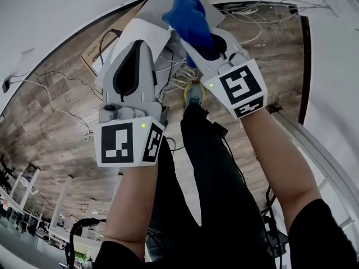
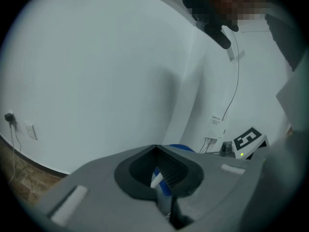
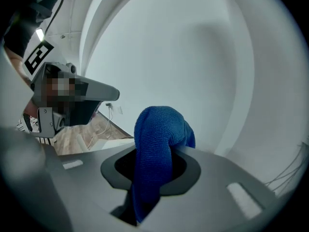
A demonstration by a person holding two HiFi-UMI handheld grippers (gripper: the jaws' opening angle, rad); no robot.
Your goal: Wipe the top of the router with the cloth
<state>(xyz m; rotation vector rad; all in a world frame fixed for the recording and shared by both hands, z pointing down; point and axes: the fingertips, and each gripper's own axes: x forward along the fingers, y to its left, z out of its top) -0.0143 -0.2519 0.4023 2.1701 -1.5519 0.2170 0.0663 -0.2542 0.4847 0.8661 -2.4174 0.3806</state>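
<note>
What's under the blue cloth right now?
The blue microfibre cloth, clamped in the right gripper, overlaps the white vented router. The router surface beneath it is covered, so contact can't be confirmed.

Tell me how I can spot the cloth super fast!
Find the wooden floor, then look above it for the right claw. That claw is shut on the cloth, which bulges out past its tip. It is the only bright blue, fuzzy thing here; the router next to it is white and flat.
</note>
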